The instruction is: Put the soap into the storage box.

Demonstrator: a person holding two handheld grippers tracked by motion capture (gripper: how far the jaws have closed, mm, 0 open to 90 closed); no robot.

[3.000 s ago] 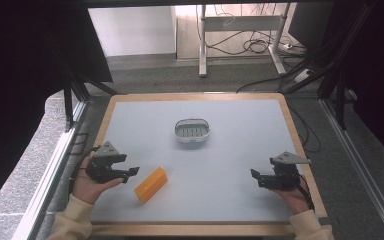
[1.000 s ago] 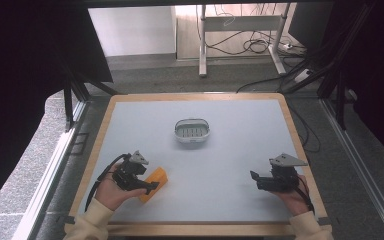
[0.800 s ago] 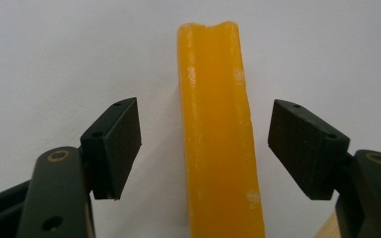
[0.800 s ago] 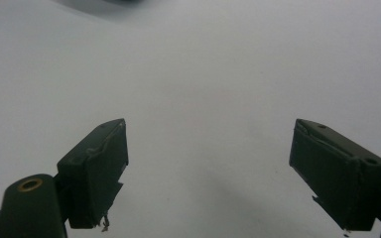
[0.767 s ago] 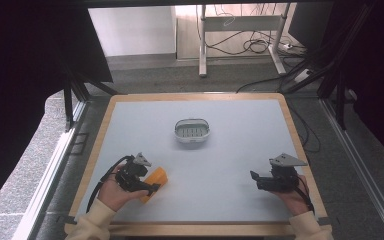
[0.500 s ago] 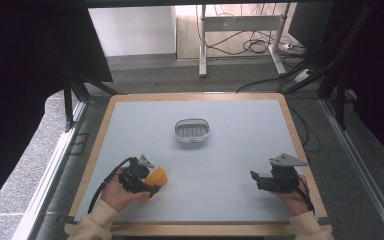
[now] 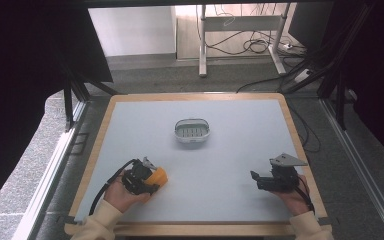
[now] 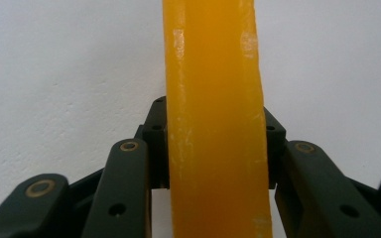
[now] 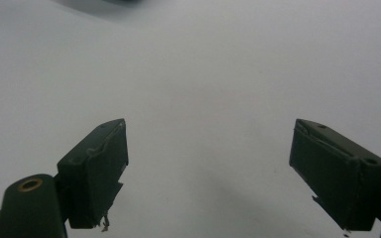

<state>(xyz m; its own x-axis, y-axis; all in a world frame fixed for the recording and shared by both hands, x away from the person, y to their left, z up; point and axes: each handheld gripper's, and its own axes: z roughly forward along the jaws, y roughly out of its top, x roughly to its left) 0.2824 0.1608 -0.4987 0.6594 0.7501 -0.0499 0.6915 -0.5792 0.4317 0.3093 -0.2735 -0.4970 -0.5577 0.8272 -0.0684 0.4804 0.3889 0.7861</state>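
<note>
my left gripper (image 7: 147,180) had just closed its jaws on the orange bar (image 8: 213,124); right gripper (image 7: 261,181) idled, jaws wide and empty. a basket (image 7: 192,132) sat well ahead on the tabletop (image 7: 240,145), path unblocked.

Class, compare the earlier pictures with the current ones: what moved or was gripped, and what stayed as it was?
The left gripper moved right from the table's left edge to the orange block; its jaws have just been closing and now clamp it. The block looks shorter, apparently tipped up. The right gripper, open, and the small basket stayed put.
</note>
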